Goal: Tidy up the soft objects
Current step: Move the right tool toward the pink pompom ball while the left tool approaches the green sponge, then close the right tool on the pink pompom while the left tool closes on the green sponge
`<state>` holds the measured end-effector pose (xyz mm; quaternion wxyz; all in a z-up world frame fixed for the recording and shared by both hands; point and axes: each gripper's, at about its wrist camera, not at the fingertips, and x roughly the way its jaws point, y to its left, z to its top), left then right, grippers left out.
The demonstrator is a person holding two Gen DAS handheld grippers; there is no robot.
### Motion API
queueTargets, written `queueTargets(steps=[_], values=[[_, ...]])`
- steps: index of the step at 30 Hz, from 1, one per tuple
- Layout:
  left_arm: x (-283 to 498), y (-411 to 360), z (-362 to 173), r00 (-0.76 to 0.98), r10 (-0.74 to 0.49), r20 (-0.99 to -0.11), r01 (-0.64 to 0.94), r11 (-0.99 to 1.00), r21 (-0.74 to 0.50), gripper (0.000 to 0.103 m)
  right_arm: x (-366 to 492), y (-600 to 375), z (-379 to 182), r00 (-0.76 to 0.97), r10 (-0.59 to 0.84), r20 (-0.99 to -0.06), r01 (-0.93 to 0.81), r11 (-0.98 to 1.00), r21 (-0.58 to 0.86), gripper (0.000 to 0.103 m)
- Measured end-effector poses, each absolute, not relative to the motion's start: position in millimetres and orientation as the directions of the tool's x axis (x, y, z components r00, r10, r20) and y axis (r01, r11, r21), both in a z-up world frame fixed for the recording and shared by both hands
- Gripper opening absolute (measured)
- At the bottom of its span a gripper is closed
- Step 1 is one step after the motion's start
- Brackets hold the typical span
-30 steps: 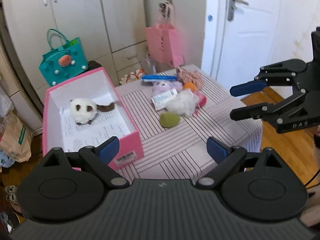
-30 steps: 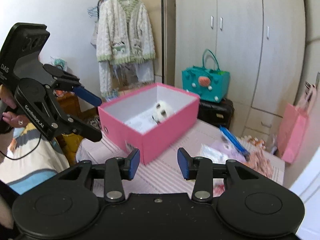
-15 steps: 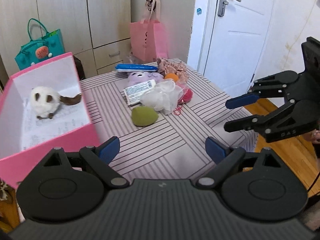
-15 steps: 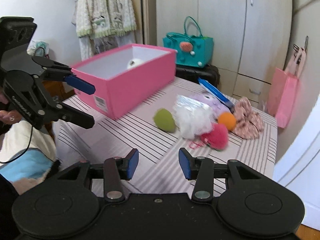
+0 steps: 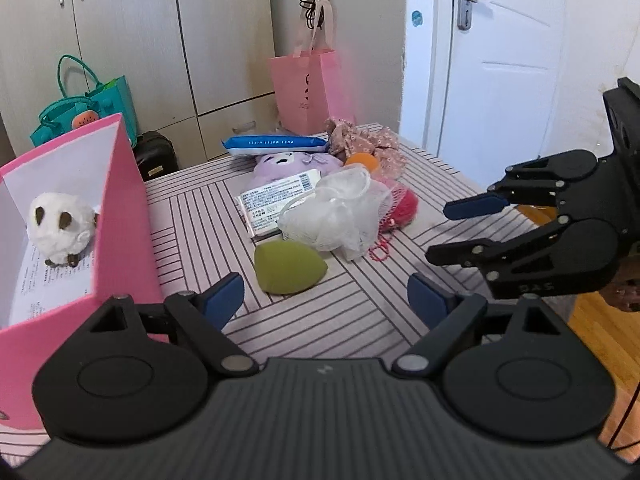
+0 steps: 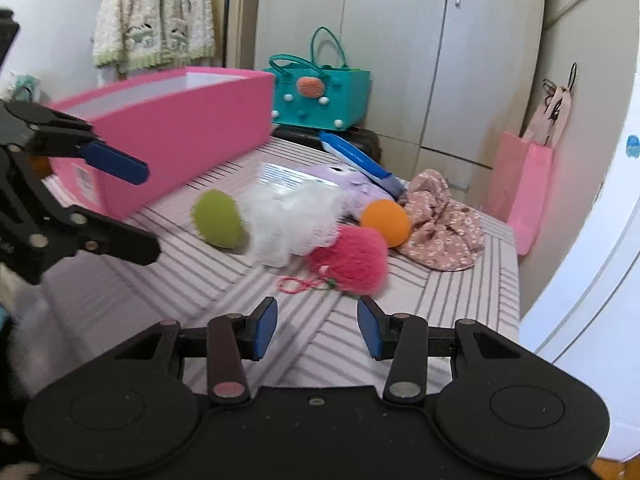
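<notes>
A pink box (image 5: 120,216) stands at the table's left with a white plush animal (image 5: 58,228) inside. Beside it lies a pile: a green sponge (image 5: 286,266), a white mesh puff (image 5: 340,216), a red pom-pom (image 6: 352,258), an orange ball (image 6: 386,222), a purple plush (image 5: 292,164) and a floral cloth (image 6: 444,228). My left gripper (image 5: 326,300) is open and empty just short of the green sponge. My right gripper (image 6: 316,330) is open and empty in front of the red pom-pom; it also shows in the left wrist view (image 5: 452,228).
A blue wipes pack (image 5: 276,144) and a white packet (image 5: 276,200) lie among the pile. A pink bag (image 5: 308,88) hangs behind the table, a teal bag (image 6: 320,96) stands by the cupboards. A white door (image 5: 500,60) is at the right.
Both grippers have moved in lower and closer to the pile. The left swung right from the box toward the green sponge. Both stay open.
</notes>
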<state>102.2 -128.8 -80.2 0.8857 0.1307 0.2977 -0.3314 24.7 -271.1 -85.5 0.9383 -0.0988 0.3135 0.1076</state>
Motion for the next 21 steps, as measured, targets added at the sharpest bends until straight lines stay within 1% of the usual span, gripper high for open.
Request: queueTargets(steps=[3, 6, 7, 8, 9, 13, 16, 19, 20, 21], values=[[106.2, -137.3, -90.0, 0.642, -0.488, -0.592, 0.647, 0.759, 0.076, 0.089, 36.9, -269.5, -97.5, 0.789, 0.088, -0.608, -0.25, 0.95, -0.186, 0.05], [111.4, -145.2, -99.4, 0.68, -0.455, -0.575, 0.618, 0.777, 0.116, 0.089, 45.4, -269.1, -102.5, 0.8, 0.069, -0.596, -0.244, 0.945, -0.219, 0.05], [113.1, -147.1, -101.9, 0.685, -0.445, -0.576, 0.612, 0.781, 0.125, 0.089, 48.3, -269.3, -102.9, 0.802, 0.069, -0.594, -0.244, 0.944, -0.221, 0.055], [115.7, -149.7, -105.1, 0.686, -0.438, -0.581, 0.609, 0.782, 0.13, 0.089, 50.7, -269.5, -102.8, 0.802, 0.071, -0.593, -0.244, 0.945, -0.218, 0.059], [118.4, -151.5, -107.8, 0.683, -0.434, -0.587, 0.608, 0.784, 0.128, 0.089, 53.8, -270.3, -102.4, 0.803, 0.072, -0.591, -0.242, 0.947, -0.213, 0.067], [131.3, -157.0, -114.6, 0.666, -0.418, -0.617, 0.596, 0.796, 0.103, 0.089, 66.3, -270.9, -101.3, 0.795, 0.079, -0.602, -0.248, 0.947, -0.203, 0.067], [135.6, -158.8, -117.4, 0.689, -0.392, -0.61, 0.575, 0.807, 0.131, 0.089, 77.7, -273.8, -101.1, 0.788, 0.092, -0.608, -0.24, 0.957, -0.166, 0.068], [142.6, -156.8, -117.1, 0.714, -0.367, -0.596, 0.535, 0.835, 0.128, 0.089, 86.5, -277.7, -103.2, 0.784, 0.104, -0.612, -0.224, 0.967, -0.121, 0.072], [144.3, -155.8, -116.8, 0.721, -0.361, -0.592, 0.523, 0.843, 0.123, 0.088, 88.9, -279.2, -103.4, 0.781, 0.112, -0.615, -0.222, 0.969, -0.105, 0.072], [145.3, -155.2, -116.8, 0.719, -0.362, -0.593, 0.523, 0.844, 0.119, 0.085, 91.4, -280.7, -103.4, 0.774, 0.122, -0.621, -0.222, 0.971, -0.087, 0.072]])
